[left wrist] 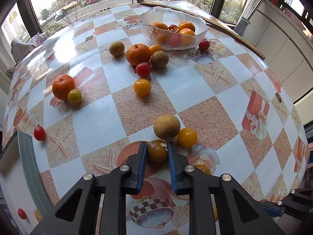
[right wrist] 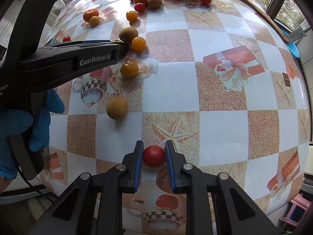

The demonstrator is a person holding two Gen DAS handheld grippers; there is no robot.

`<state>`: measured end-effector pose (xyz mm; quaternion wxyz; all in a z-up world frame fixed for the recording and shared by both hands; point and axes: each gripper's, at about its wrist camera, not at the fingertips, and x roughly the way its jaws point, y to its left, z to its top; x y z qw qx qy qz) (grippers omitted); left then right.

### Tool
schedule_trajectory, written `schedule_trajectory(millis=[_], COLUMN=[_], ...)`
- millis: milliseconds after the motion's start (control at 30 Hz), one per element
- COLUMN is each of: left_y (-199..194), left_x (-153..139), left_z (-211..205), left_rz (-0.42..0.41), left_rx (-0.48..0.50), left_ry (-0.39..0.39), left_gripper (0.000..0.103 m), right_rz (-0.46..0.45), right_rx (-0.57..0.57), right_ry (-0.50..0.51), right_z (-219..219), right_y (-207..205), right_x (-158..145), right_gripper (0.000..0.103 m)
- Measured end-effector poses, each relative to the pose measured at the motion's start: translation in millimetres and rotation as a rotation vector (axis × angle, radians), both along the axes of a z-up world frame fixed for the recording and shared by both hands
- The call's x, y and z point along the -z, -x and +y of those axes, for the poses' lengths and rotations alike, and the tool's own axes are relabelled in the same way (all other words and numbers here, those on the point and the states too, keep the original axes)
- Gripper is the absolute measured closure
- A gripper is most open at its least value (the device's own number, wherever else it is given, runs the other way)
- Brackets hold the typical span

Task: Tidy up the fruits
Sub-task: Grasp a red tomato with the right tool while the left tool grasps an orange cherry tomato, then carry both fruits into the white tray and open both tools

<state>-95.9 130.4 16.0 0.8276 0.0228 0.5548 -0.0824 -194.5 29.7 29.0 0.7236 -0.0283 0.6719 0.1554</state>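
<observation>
Grippers each bracket one fruit on the table [left wrist: 195,90]. Your left gripper [left wrist: 157,150] has its pads touching an amber tomato [left wrist: 157,150], apparently gripped for lifting. Your right gripper [right wrist: 153,154] straddles a red tomato [right wrist: 153,155], slim gaps showing, so not clamped yet. The bowl [left wrist: 173,17] at the far edge holds oranges and reddish fruit; other fruits lie scattered outside.

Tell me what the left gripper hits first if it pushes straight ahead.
The left gripper has a dark yellow tomato between its fingers; pushed on, that tomato would probably bump the brown longan just beyond it, though depth is hard to judge.
</observation>
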Motion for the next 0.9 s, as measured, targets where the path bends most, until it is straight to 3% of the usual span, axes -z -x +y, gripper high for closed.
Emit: schedule_trajectory(millis=[533,900], left_y=[39,73], left_x=[-29,-46], left_z=[52,99], left_rz=[-0.001,-0.023], left_rx=[-0.168,-0.296], left_ry=[0.083,0.087], left_gripper=[0.081,0.081], right_rz=[0.013,0.0], right_rx=[0.071,0.024], right_ry=[-0.059,-0.075], right_z=[-25,10], right_y=[-20,-32], right_x=[-15,-28], right_gripper=[0.078,0.078])
